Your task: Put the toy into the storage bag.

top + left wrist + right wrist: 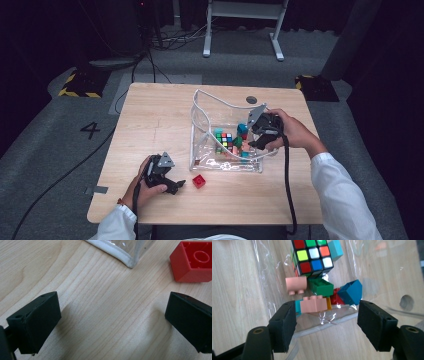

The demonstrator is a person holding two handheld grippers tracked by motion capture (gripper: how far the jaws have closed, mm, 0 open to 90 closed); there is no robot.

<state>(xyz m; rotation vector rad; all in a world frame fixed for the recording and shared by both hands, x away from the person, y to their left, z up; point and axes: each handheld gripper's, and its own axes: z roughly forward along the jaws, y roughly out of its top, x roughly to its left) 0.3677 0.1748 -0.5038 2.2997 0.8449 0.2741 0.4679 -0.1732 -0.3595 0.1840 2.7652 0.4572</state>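
On the wooden desk [150, 120], a clear plastic pouch [205, 107] with a white edge stood open right of centre, its mouth rising toward the far side. Inside it lay a colour-tiled puzzle cube [224, 140] among loose toy bricks. In the right gripper view the cube [312, 255] sat at the top, with a pink brick [313, 304] lying studs up just beyond the jaws, a second pink brick [296, 284] on its side, a green brick [321, 286], a blue brick [351, 292] and a teal block [335, 248] around it. No brand or lettering could be read on any of them.

The right gripper [257, 142], in the person's right hand [295, 132], hung over the pouch's right side. Its jaws stood apart with nothing between the pads; the pink brick lay beyond their tips, not touched.

The left gripper [180, 186], in the left hand [142, 187], rested at the near left of the desk. Its jaws were wide apart over bare wood, clamped on nothing. A red brick [199, 181] lay on the desk just right of it, near the pouch's near edge; in the left gripper view the brick [192, 261] showed its hollow underside, beyond the right jaw and apart from it.

On the grey floor left of the desk, a black figure "4" [90, 130] was marked.
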